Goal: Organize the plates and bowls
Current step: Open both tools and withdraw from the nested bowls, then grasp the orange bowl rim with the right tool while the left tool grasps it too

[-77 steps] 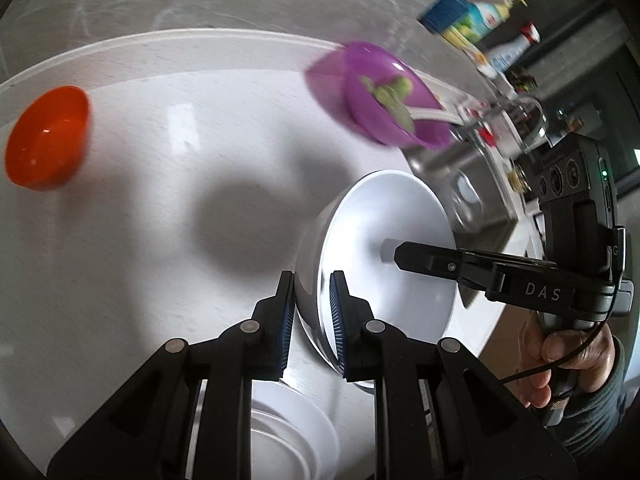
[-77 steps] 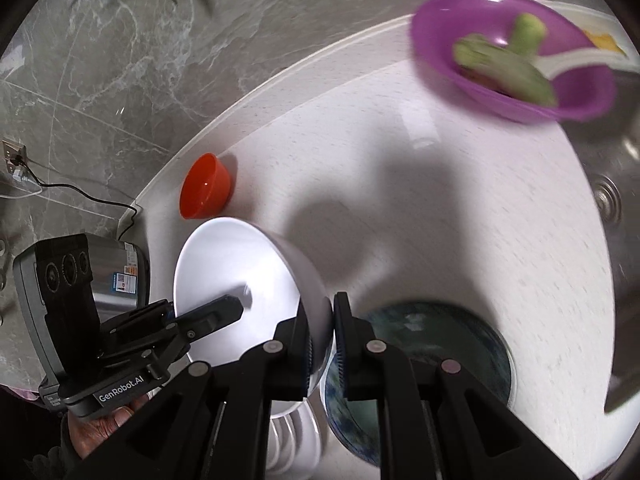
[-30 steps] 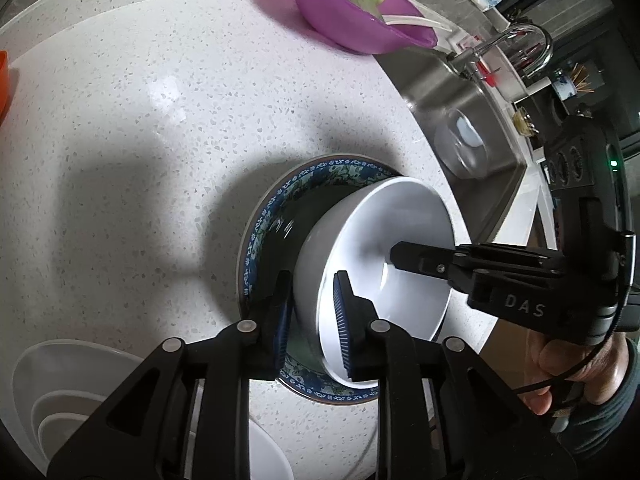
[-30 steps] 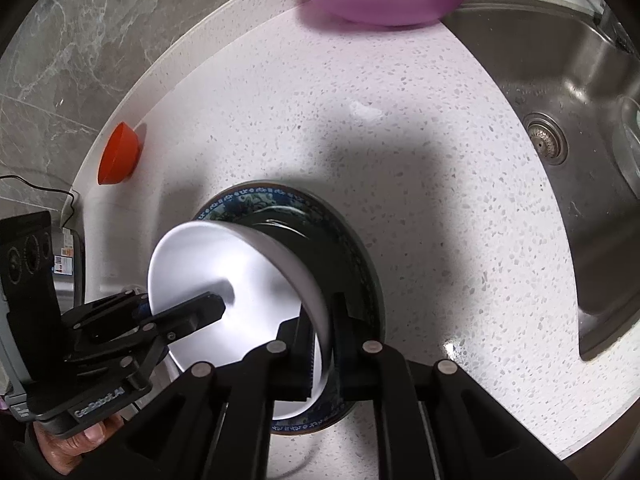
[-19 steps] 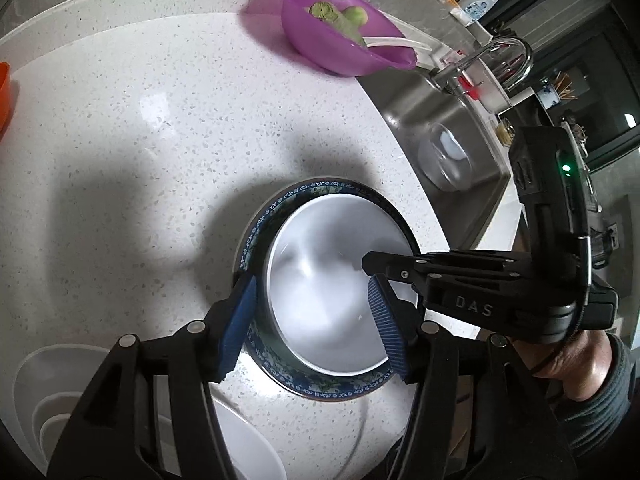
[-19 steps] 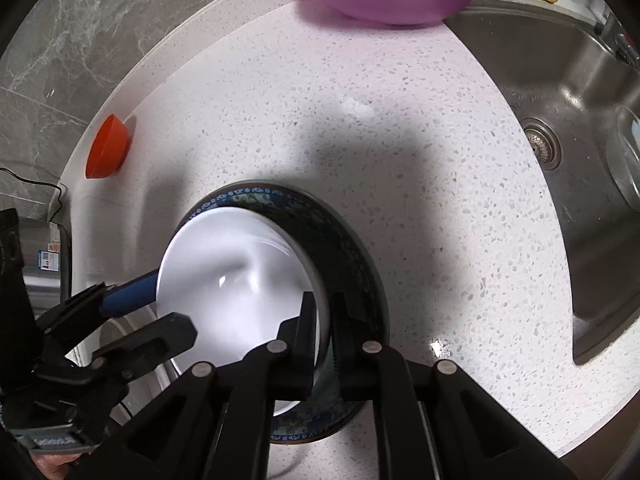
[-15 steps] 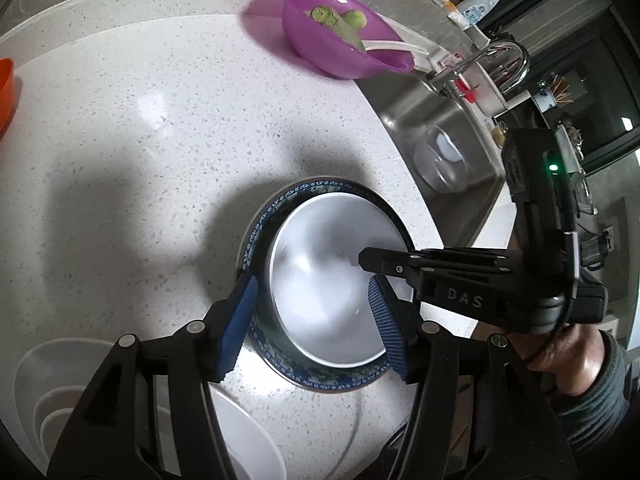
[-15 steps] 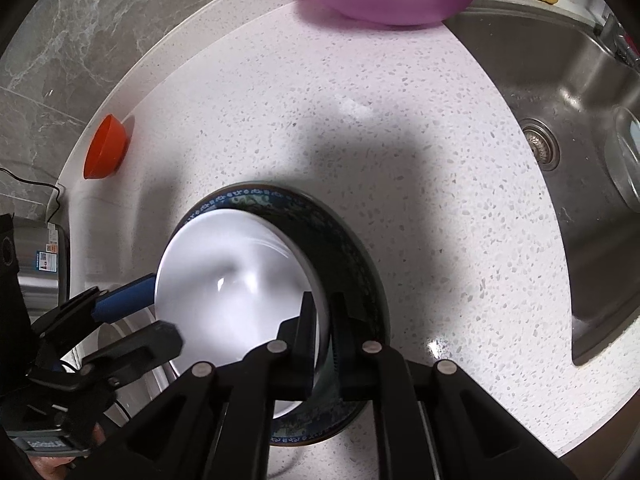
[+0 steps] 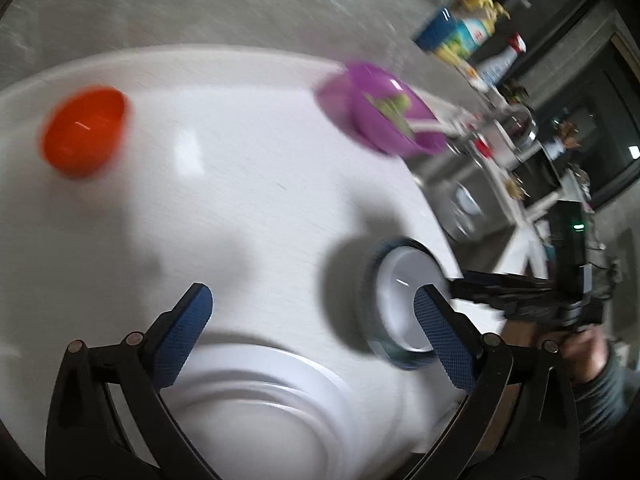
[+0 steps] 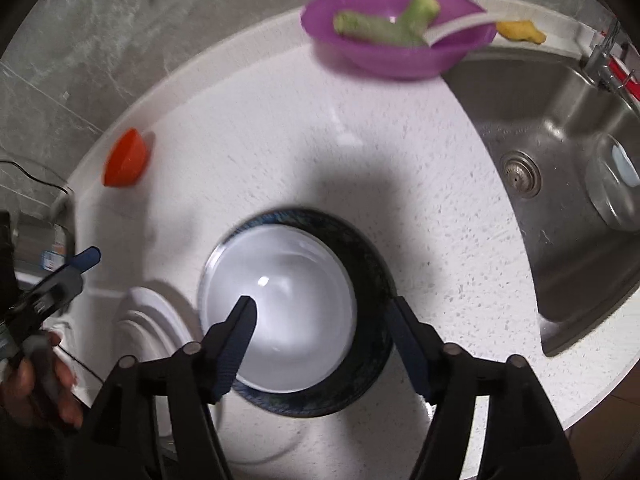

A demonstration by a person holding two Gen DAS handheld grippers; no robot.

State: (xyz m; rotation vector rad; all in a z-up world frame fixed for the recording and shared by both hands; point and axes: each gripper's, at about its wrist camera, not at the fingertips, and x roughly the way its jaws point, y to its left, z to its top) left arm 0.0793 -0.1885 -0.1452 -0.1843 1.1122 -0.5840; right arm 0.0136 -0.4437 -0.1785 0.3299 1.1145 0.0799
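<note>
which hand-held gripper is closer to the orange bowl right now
Left. The left hand-held gripper hangs open over the counter facing the orange bowl; the right hand-held gripper sits open over the white bowl, farther from it.

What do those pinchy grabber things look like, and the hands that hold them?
Each hand-held gripper, left and right, has a black frame with silver round rivets and two fingers faced with blue, bumpy-textured pads. The right one's black body shows a small green light. A bare hand holds the left one; the other hand wears a grey sleeve.
</note>
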